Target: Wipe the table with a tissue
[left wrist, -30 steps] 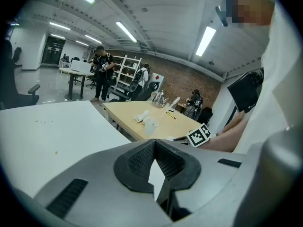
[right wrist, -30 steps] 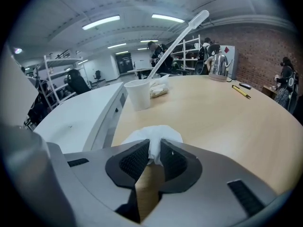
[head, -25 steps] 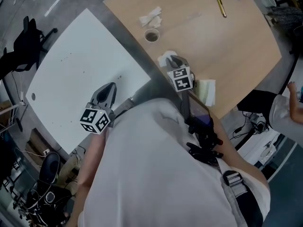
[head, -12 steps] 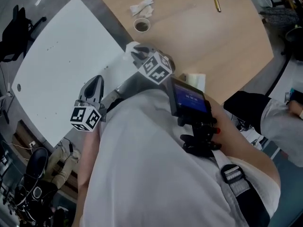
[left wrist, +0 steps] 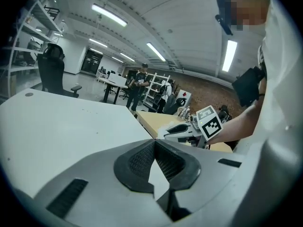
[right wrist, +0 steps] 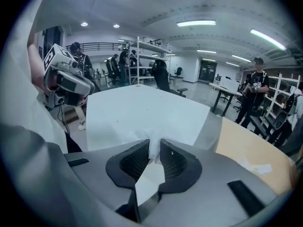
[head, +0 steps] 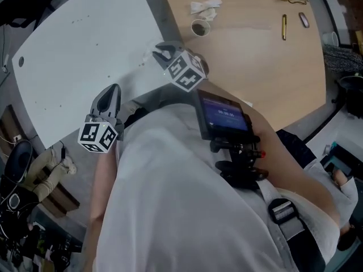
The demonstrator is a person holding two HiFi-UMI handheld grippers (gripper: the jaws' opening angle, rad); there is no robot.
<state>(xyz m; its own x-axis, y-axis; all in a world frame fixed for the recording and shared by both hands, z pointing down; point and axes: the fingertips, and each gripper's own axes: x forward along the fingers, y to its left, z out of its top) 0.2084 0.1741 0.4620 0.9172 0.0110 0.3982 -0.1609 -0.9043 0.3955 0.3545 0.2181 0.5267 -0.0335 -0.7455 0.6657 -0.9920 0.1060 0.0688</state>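
**Over the white table's near edge: tissue pinched in the right gripper, left gripper closed and empty**

Across the upper left of the head view spreads the white table (head: 74, 55). A wooden table (head: 255, 61) stands beside it on the right, with a grey strip of floor between them. The person's white-shirted torso (head: 181, 208) fills the lower half of that view, and a small lit screen (head: 224, 115) sits at the chest.

The right gripper (head: 164, 52) reaches over the white table's corner next to that strip, with its marker cube (head: 186, 71) just behind it. In the right gripper view its jaws are clamped on a white tissue (right wrist: 154, 148), which pokes up between the pads and past their tips. Whether the tissue touches the tabletop cannot be told.

The left gripper (head: 112, 89) is lower and further left, over the white table's near edge and well apart from the right one. Its cube (head: 97, 137) hangs off the table. In the left gripper view its jaws meet at the tips with nothing between them.

On the wooden table's far part stand a small cup (head: 199, 27) and, just beyond it, some crumpled paper (head: 205, 5). A pen (head: 283, 26) lies further right.
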